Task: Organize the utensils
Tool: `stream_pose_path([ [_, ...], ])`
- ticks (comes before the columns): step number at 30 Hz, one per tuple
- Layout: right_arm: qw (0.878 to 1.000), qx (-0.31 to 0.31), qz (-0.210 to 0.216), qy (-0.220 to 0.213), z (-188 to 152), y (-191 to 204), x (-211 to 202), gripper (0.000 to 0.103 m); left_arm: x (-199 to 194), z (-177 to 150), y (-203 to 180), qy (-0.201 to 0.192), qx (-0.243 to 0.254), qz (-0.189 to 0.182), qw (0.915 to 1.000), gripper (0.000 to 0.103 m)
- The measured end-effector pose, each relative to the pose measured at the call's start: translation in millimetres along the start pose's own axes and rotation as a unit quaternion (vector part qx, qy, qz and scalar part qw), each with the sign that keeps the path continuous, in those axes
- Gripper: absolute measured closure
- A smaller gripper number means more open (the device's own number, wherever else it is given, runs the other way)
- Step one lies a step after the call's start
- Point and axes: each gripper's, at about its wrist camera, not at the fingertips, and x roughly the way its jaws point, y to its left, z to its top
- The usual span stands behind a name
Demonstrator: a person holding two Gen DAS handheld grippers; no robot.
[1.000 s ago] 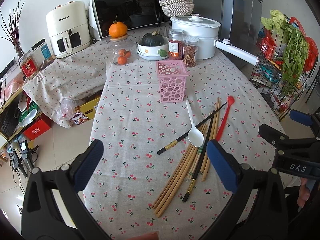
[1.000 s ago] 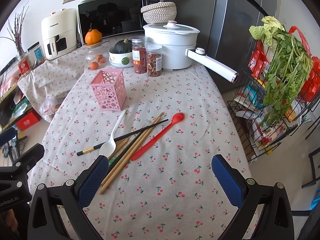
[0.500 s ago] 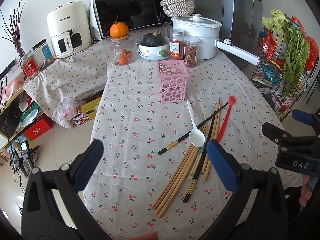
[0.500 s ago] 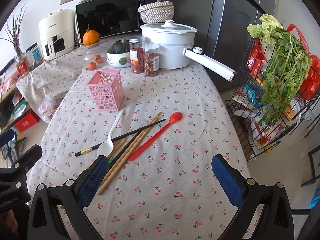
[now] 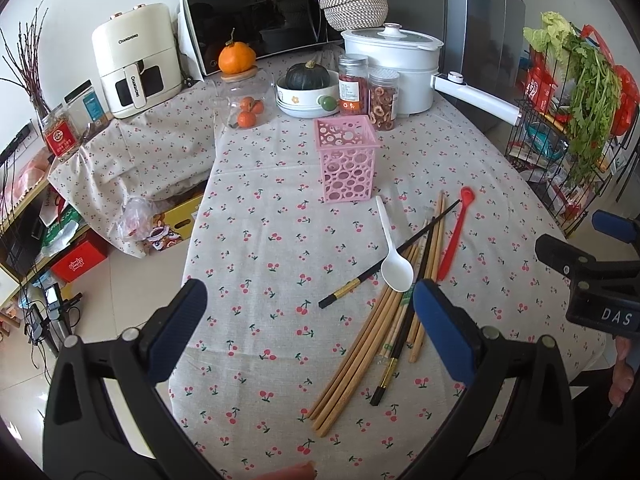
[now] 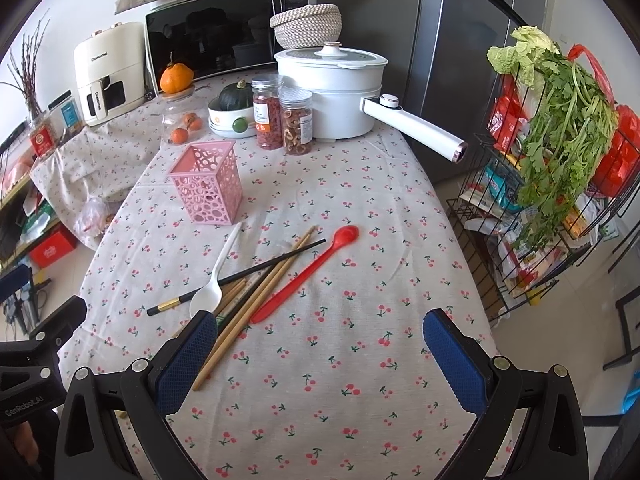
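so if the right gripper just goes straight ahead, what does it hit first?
Probably bare tablecloth. The open right gripper has nothing between its fingers. The red spoon lies ahead, left of centre, and the chopsticks run by its left finger. Depth is unclear.

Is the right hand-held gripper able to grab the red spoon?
Probably yes. The right hand-held gripper is open, and the red spoon lies flat just ahead, beside the chopsticks, with nothing covering it.

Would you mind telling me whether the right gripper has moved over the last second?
Yes. The right gripper has eased forward slightly: in its own view the red plastic spoon and pink perforated holder sit lower than before.
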Motion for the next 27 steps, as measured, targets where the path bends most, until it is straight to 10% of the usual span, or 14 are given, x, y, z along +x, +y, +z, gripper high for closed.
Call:
stream_pose_path([
  [18, 1.000, 0.003, -0.012, 0.025, 22, -17, 26, 0.000, 40, 14, -12, 0.044, 0.024, -0.077, 0.9958, 0.001],
  [22, 0.999, 0.007, 0.004, 0.052, 33, -22, 50, 0.000, 77, 25, -17, 0.102, -0.009, -0.147, 0.9837, 0.014],
  [27, 0.992, 0.044, 0.061, 0.099, 37, -33, 80, 0.003, 124, 34, -25, 0.141, -0.030, -0.146, 0.9788, 0.045],
])
